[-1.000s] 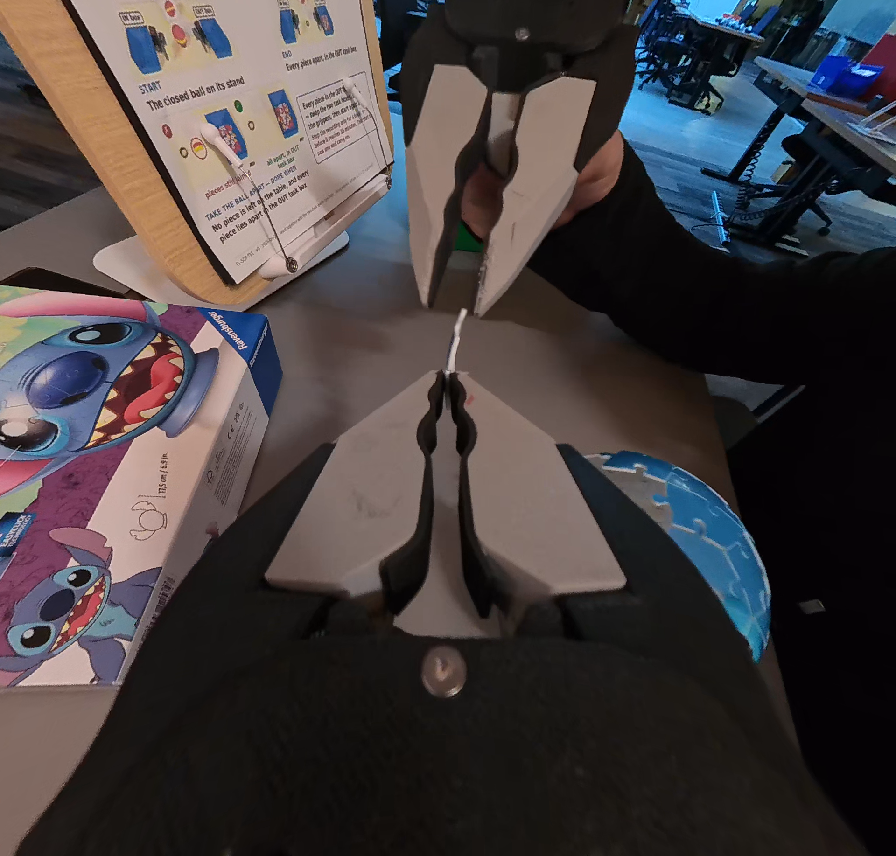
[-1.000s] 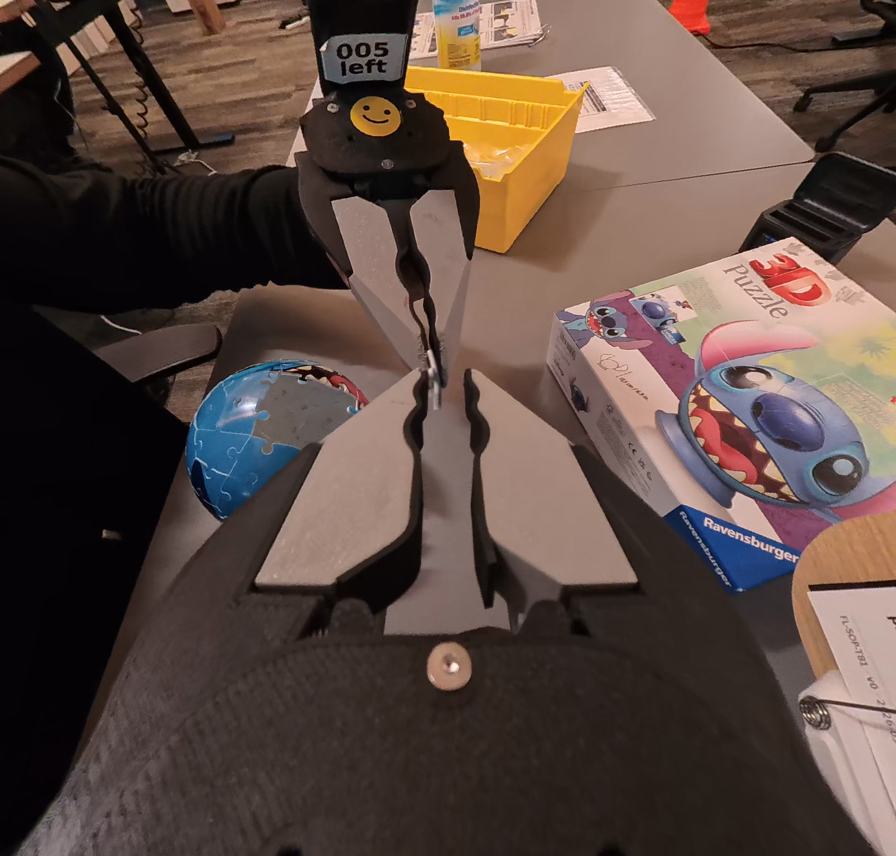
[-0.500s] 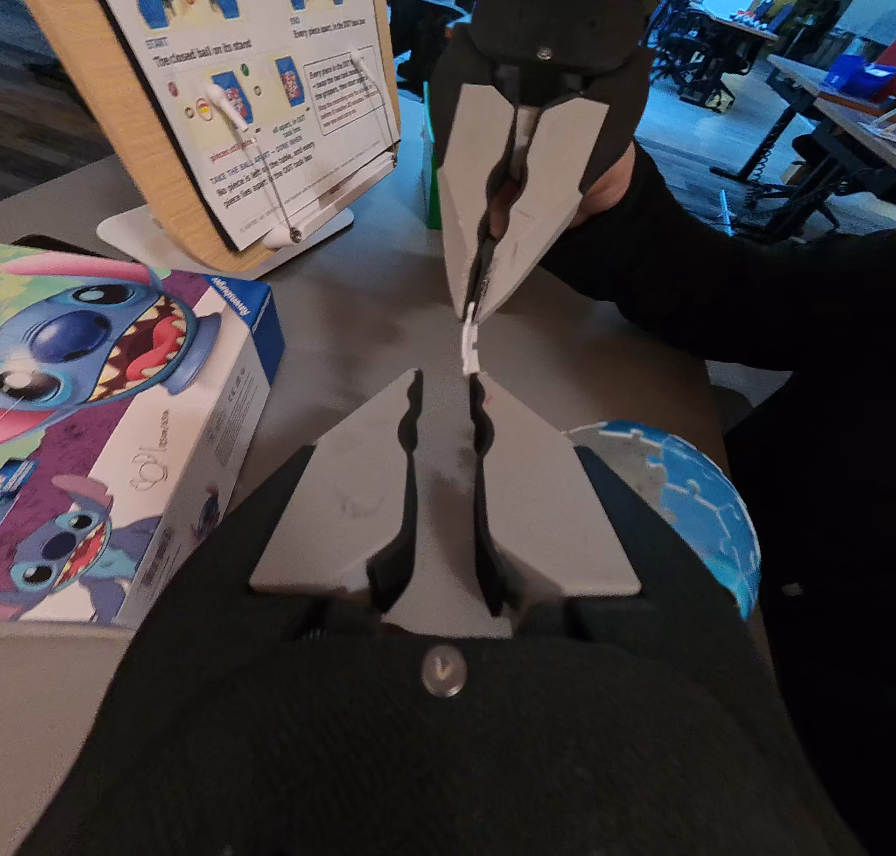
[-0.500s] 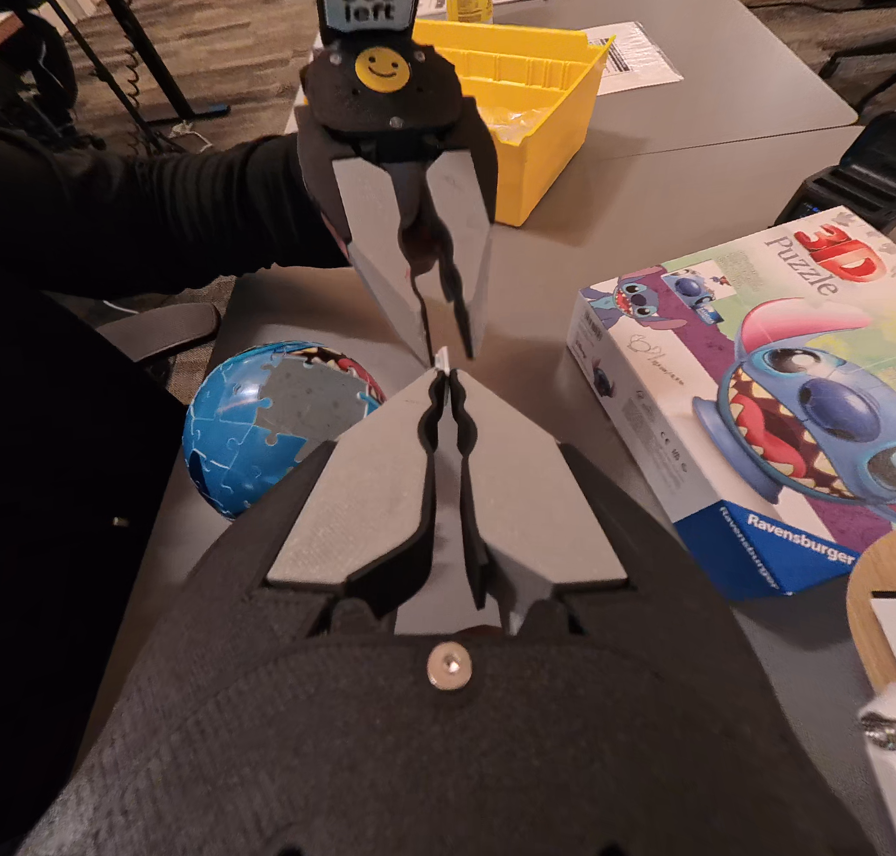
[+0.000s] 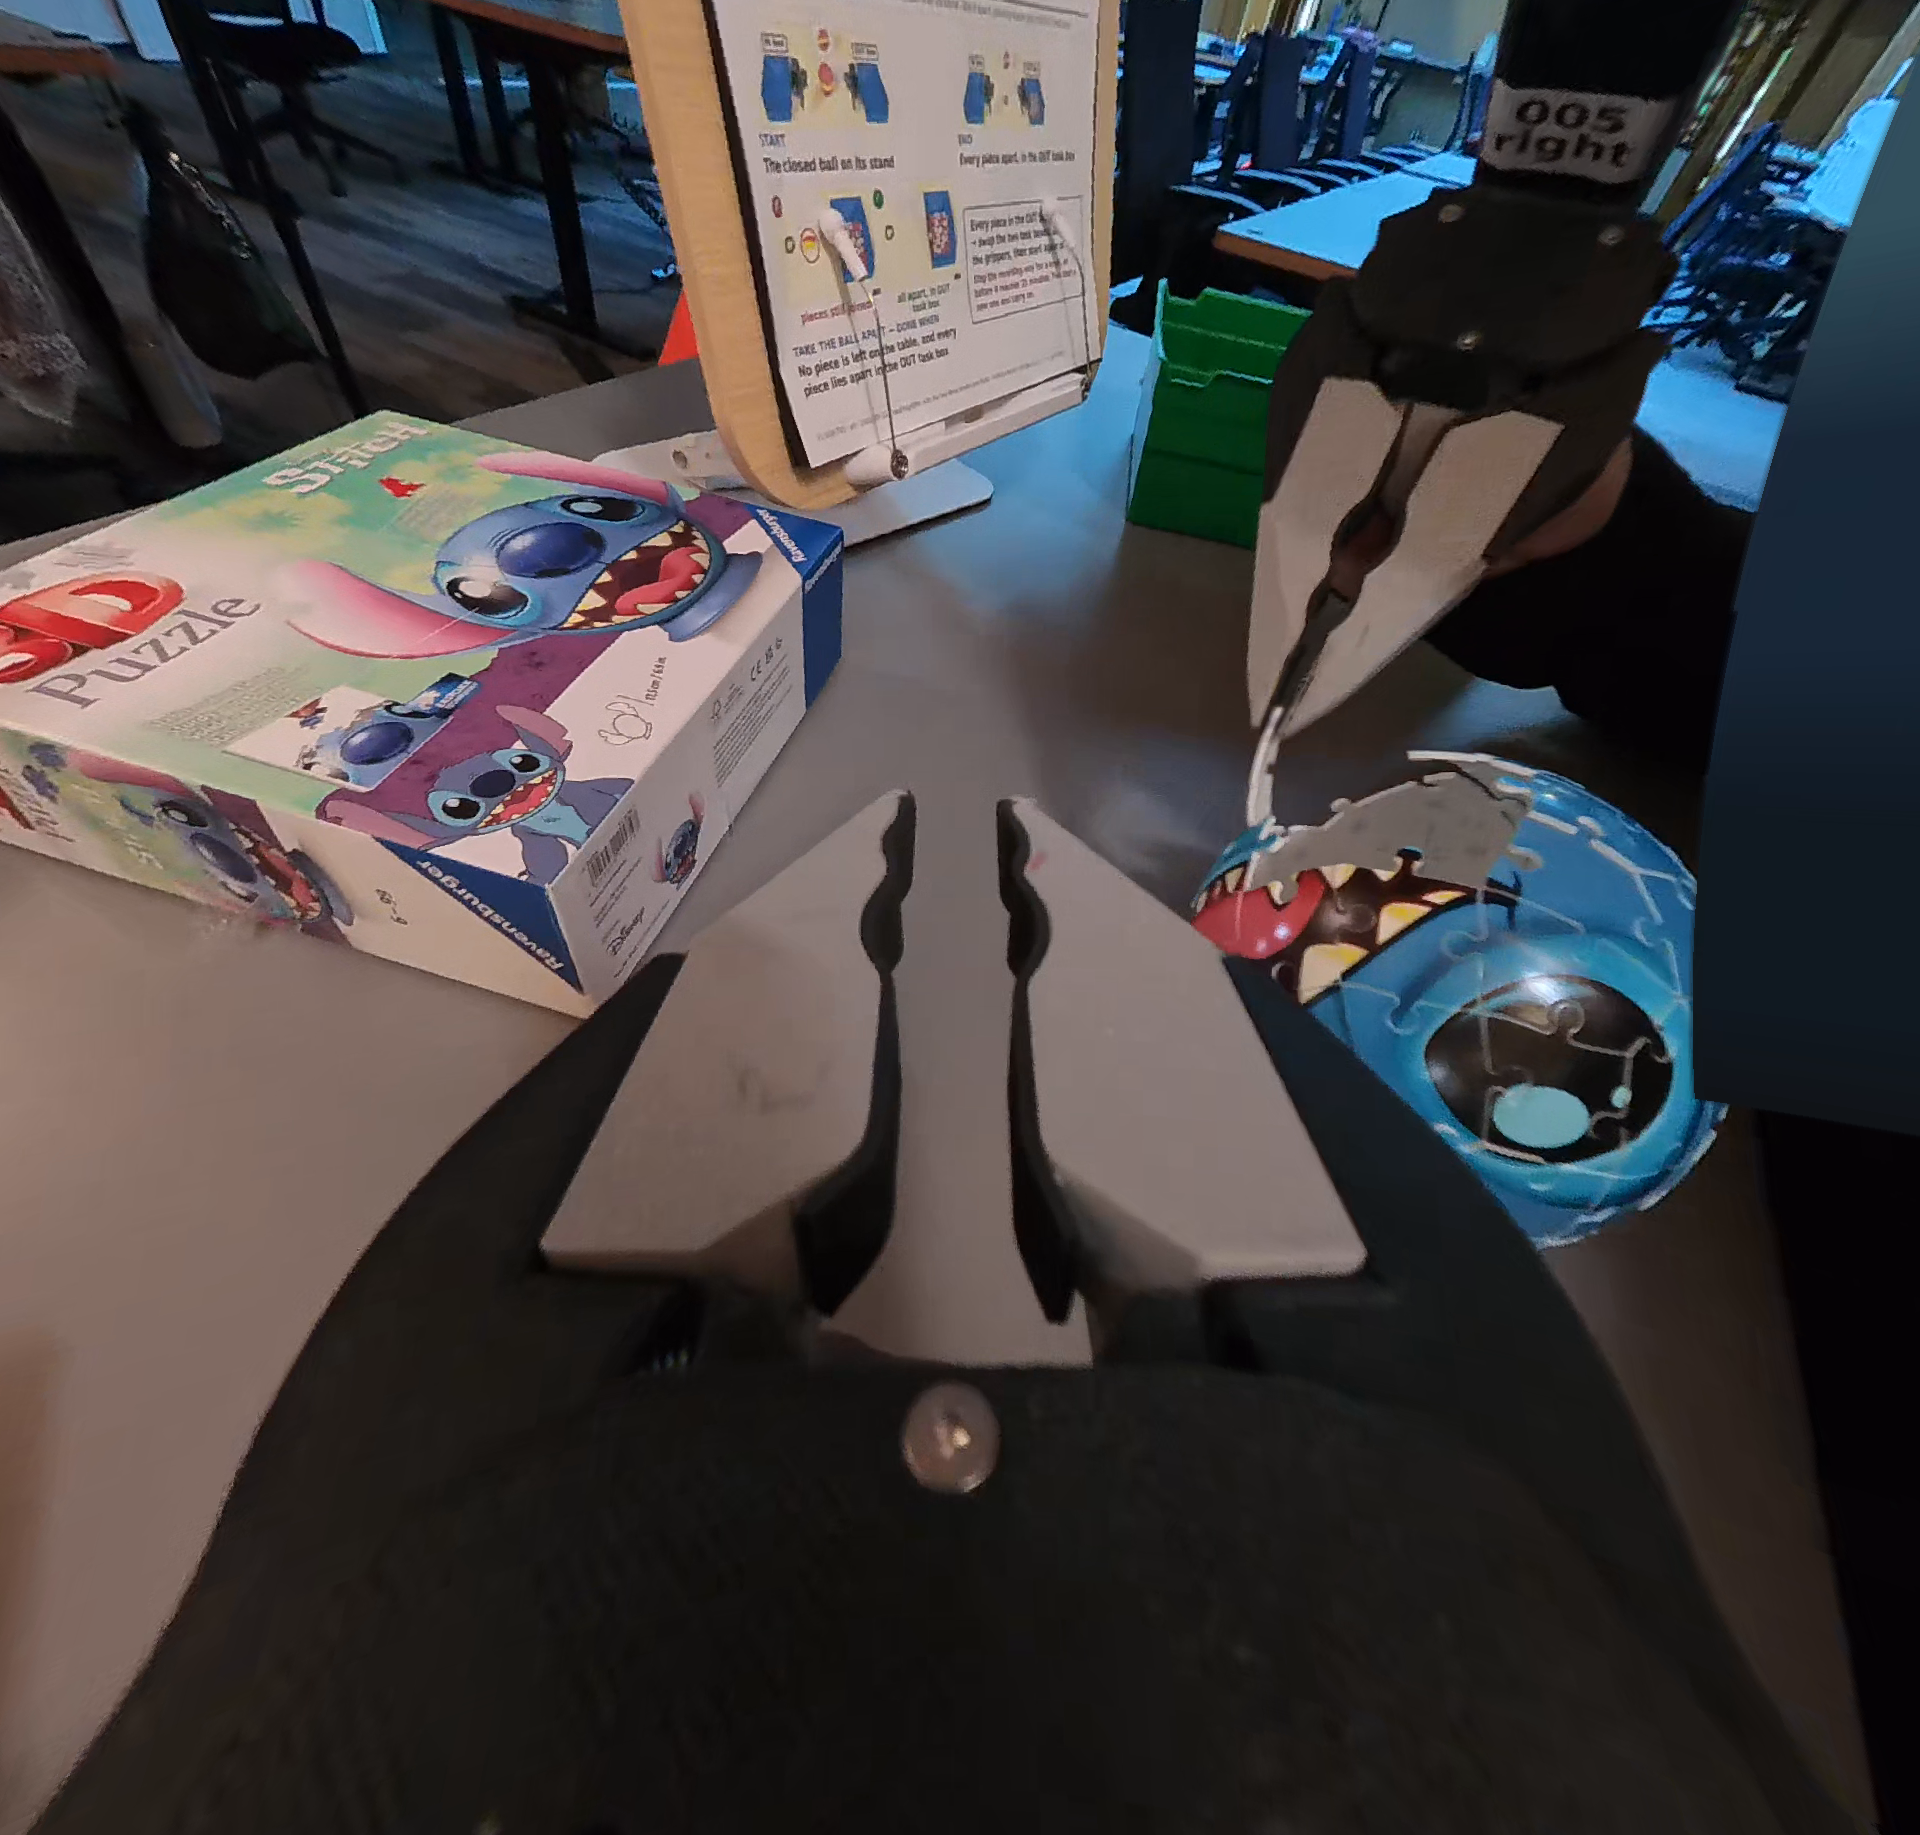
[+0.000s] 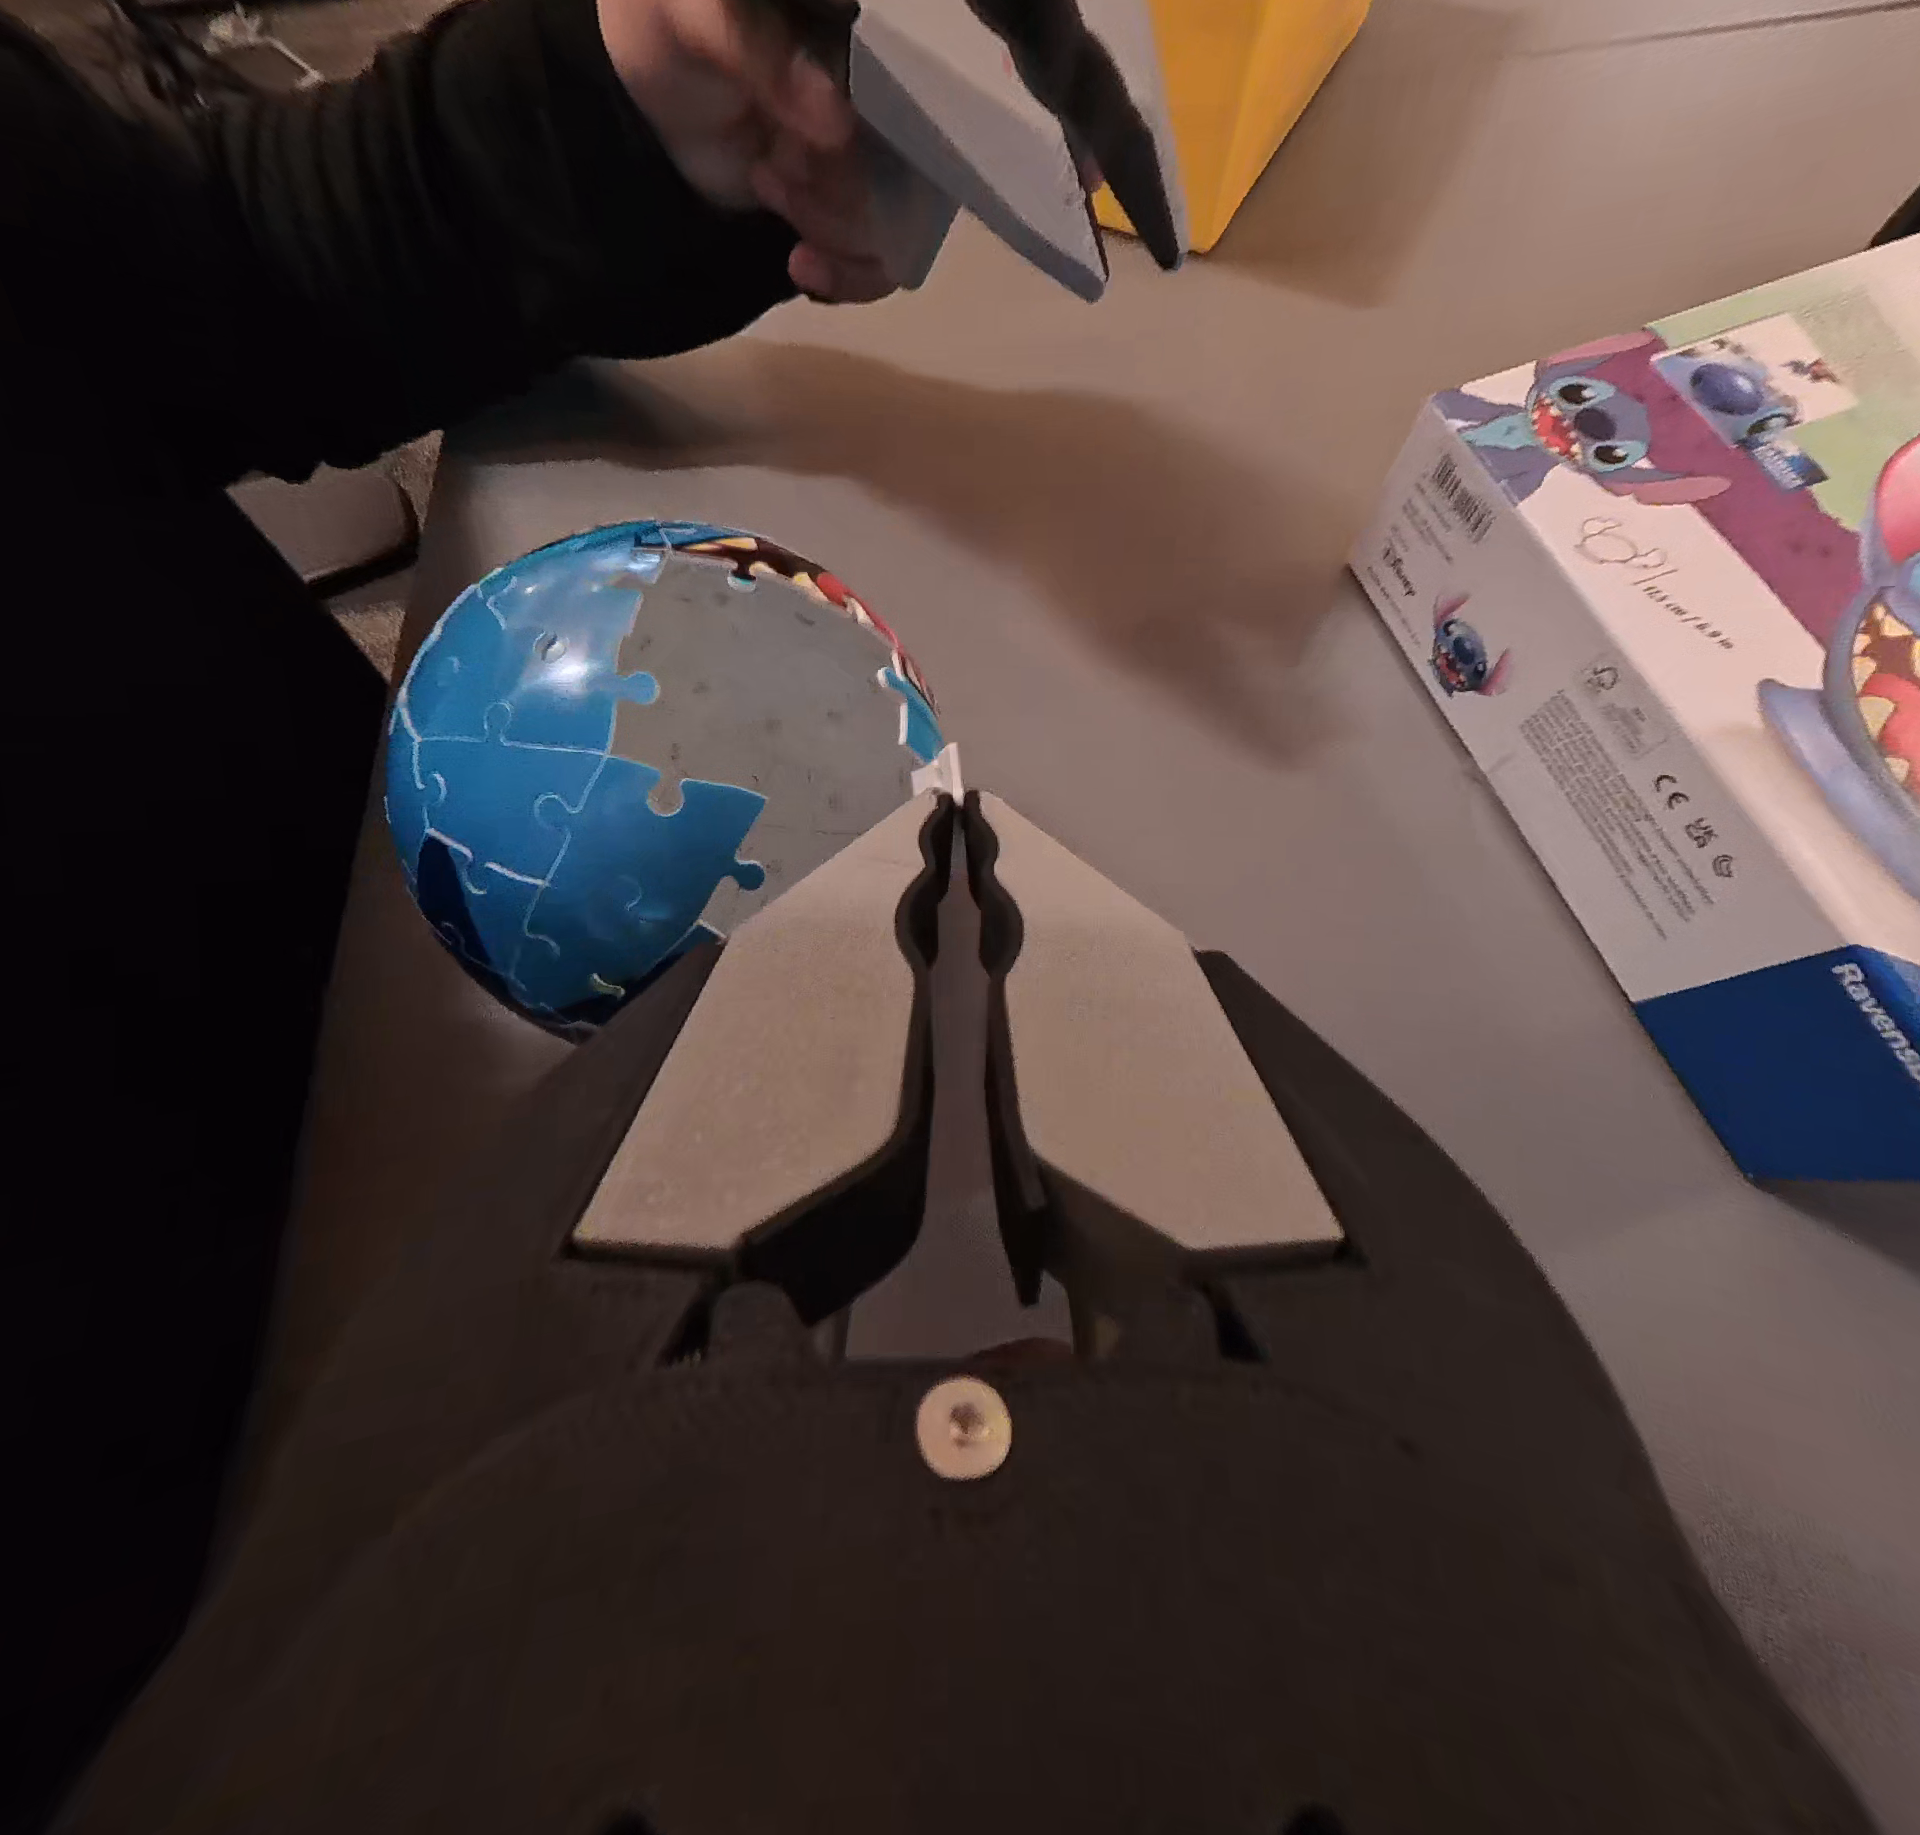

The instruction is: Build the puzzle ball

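Two tongs over grey table (image 5: 987, 642): left tongs (image 5: 954, 817) agape, right tongs (image 6: 956, 798) pinching puzzle piece (image 6: 940, 775).

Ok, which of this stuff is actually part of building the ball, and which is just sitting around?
Part of the job:
puzzle ball, still with a gap
puzzle piece, pinched in the right claw
left claw, open

Just lying about:
puzzle box
instruction board
green bin
yellow bin

Your left gripper (image 5: 954, 817) now parted and drawn back, puzzle piece (image 6: 943, 773) passed to your right gripper (image 6: 956, 798), now at the puzzle ball (image 6: 665, 757) opening.
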Motion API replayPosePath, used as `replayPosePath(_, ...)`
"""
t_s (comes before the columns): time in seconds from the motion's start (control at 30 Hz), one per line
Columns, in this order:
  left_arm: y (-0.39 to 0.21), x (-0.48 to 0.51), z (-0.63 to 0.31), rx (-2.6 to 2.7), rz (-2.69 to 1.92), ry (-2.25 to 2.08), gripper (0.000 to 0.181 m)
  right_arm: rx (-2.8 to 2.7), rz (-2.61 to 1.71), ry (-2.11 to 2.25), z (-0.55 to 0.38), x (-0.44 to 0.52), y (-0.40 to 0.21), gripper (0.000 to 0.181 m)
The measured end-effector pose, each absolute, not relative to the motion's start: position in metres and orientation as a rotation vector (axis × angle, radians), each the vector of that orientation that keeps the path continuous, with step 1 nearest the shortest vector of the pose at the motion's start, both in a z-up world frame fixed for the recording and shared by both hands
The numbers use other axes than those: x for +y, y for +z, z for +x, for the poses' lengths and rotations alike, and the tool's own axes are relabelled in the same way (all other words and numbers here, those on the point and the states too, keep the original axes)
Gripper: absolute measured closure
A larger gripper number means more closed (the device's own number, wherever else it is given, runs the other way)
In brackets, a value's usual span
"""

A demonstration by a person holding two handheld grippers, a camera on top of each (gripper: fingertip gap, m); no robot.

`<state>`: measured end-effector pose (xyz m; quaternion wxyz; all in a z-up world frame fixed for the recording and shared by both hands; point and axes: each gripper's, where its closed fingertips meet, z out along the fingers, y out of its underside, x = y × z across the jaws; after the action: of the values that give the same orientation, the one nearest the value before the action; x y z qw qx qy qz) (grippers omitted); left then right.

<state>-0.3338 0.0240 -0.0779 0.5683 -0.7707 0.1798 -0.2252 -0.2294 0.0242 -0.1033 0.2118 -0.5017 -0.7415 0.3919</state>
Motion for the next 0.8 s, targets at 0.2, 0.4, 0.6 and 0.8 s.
replayPosePath(0.2, -0.089, 0.023, -0.334, 0.443, -1.842, -0.498, 0.169, -2.115, -1.427, 1.082, -0.231, 0.018, -0.113, 0.181)
replayPosePath(0.4, -0.091, 0.022, -0.331, 0.455, -1.844, -0.507, 0.169, -2.165, -1.461, 0.973, -0.232, 0.015, -0.128, 0.181)
replayPosePath(0.6, -0.089, 0.022, -0.329, 0.459, -1.836, -0.505, 0.17, -2.175, -1.516, 0.932, -0.231, 0.015, -0.131, 0.181)
replayPosePath(0.8, -0.089, 0.021, -0.327, 0.464, -1.834, -0.505, 0.17, -2.175, -1.559, 0.891, -0.229, 0.016, -0.132, 0.181)
